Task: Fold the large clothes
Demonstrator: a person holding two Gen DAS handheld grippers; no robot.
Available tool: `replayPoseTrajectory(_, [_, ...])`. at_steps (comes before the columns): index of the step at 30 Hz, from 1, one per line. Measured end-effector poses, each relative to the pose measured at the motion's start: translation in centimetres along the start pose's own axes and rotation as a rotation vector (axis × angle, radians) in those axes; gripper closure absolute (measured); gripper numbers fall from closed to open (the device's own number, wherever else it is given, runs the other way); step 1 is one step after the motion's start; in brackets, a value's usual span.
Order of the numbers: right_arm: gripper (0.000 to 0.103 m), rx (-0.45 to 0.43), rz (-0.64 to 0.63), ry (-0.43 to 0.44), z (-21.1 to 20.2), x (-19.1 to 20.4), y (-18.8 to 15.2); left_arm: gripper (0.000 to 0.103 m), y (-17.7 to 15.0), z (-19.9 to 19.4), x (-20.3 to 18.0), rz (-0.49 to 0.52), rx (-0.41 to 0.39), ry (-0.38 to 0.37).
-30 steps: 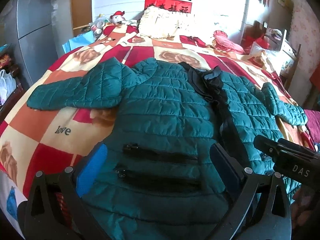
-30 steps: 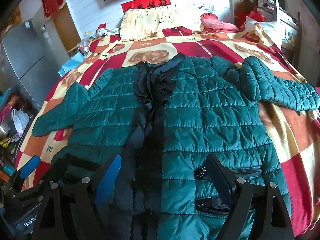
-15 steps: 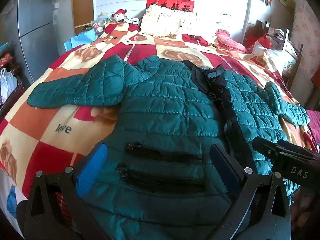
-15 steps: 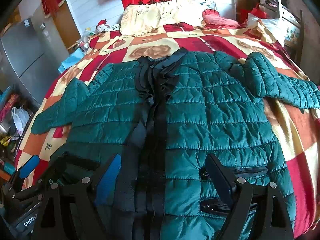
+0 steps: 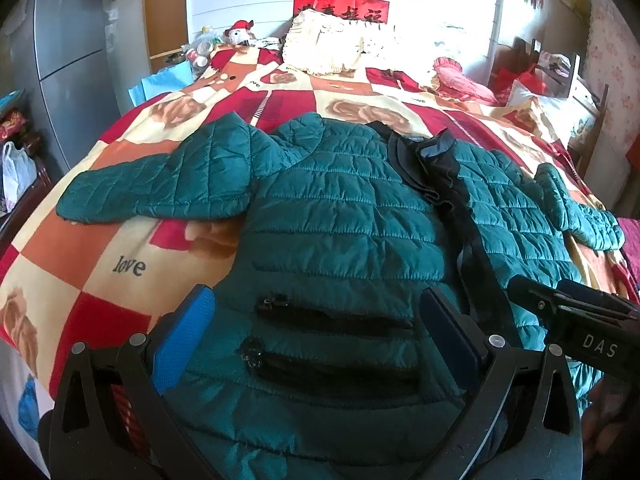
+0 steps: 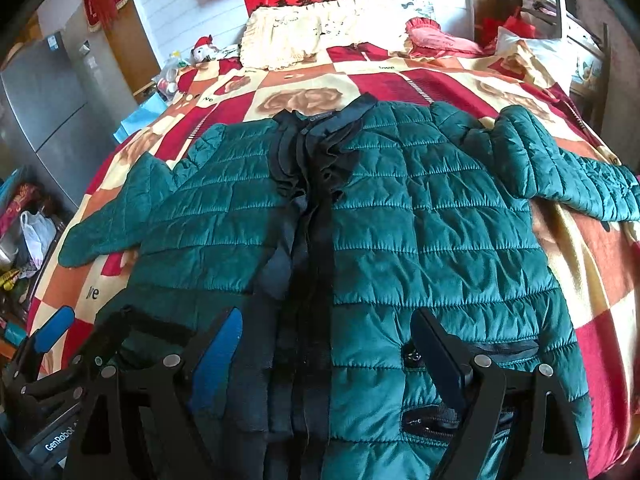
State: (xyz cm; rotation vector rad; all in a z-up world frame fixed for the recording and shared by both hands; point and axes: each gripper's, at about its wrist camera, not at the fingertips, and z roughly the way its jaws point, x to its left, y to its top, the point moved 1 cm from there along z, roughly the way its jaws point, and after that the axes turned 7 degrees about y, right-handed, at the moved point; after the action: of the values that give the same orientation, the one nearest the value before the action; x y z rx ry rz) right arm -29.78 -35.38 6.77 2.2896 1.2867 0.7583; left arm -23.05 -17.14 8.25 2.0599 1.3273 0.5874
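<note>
Bedroom scene, big bed (image 5: 132, 264) under a red, orange and cream checked quilt taking up most of both views, pillows (image 6: 288, 36) sitting at the head. Green quilted jacket (image 5: 344, 224) is lying flat, front up, across the quilt, collar toward the pillows, hem at the near edge. Both sleeves are spreading out to the sides: left sleeve (image 5: 160, 184), right sleeve (image 6: 568, 176). Black front placket (image 6: 308, 248) is running down the middle, zip pockets near the hem.

Left gripper (image 5: 316, 332) is hovering over the hem by the left pockets, jaws spread wide, holding nothing. Right gripper (image 6: 324, 356) is hovering over the hem beside the placket, also released and empty.

Step looks like the very start: garment laid out, no fold made yet. Next move probably calls for pinching a sleeve or side edge and carrying it across toward the placket, gripping enough of the puffy fabric that it is not slipping out.
</note>
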Motion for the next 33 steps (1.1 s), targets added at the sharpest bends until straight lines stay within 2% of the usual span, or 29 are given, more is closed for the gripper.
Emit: replayPoseTrajectory(33, [0.018, 0.047, 0.007, 0.001, 3.0, 0.4, 2.1, 0.0, 1.7, 3.1, 1.0, -0.04, 0.048, 0.013])
